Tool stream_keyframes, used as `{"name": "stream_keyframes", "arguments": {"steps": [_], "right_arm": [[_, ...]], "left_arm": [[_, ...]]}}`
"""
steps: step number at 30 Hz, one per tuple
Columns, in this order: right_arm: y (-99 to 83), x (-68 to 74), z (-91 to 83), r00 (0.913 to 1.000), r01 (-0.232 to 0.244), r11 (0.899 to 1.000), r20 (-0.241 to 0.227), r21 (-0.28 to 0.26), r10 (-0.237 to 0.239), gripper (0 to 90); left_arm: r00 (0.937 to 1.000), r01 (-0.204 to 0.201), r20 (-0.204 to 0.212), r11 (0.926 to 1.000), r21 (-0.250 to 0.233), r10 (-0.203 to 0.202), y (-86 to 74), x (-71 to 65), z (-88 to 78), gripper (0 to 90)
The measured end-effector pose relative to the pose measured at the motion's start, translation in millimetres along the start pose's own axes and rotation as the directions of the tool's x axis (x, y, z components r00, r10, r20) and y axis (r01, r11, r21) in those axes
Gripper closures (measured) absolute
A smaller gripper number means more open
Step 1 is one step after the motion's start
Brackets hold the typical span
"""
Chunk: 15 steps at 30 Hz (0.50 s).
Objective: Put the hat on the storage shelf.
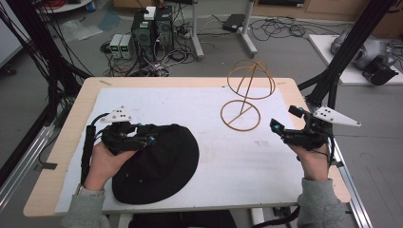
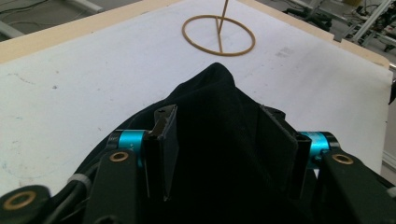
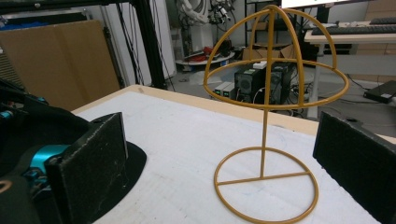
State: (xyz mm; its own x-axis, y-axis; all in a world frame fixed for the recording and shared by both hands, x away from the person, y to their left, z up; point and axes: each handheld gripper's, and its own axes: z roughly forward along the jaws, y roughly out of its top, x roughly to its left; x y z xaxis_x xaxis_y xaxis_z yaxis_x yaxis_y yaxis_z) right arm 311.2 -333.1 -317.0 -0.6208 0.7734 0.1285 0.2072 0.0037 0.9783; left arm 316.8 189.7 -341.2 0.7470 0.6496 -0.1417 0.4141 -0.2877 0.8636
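Much of the black hat [image 1: 159,166] was hard to read: its cloth showed no seams or detail in the high view, and the left gripper [image 1: 142,137] and the hand [image 1: 107,159] behind it covered its near-left part. In the left gripper view the jaws stood closed on a raised fold of the soft, matte fabric, which hid the space between them. The hat lay flat on the white sheet [image 1: 214,156], well left of the wire stand [image 1: 244,97] and nearer the person. The stand was thin golden wire, a round base ring, an upright rod and a dome of hoops; its top was cut off in the left gripper view. The right gripper [image 1: 283,124] hung right of the stand, jaws wide apart, their rough black pads [image 3: 93,158] framing it, holding nothing.
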Motion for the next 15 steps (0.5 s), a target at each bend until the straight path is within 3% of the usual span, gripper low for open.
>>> {"name": "stream_keyframes", "arguments": {"steps": [6,8,15], "right_arm": [[0.0,0.2,0.0,1.0000,-0.001,1.000,0.000,0.003,0.001,2.1],[0.0,0.1,0.2,1.0000,-0.001,1.000,-0.001,0.003,0.001,2.1],[-0.1,0.1,0.3,1.0000,-0.002,1.000,-0.001,0.003,0.002,2.1]], "left_arm": [[0.9999,-0.011,-0.002,0.9997,0.020,0.011,-0.8,-0.2,1.3,65.9],[0.9998,-0.018,-0.006,0.9995,0.024,0.018,-0.8,-1.0,0.9,76.3],[0.9998,-0.019,-0.007,0.9993,0.033,0.019,-0.9,-2.5,1.8,86.5]]}}
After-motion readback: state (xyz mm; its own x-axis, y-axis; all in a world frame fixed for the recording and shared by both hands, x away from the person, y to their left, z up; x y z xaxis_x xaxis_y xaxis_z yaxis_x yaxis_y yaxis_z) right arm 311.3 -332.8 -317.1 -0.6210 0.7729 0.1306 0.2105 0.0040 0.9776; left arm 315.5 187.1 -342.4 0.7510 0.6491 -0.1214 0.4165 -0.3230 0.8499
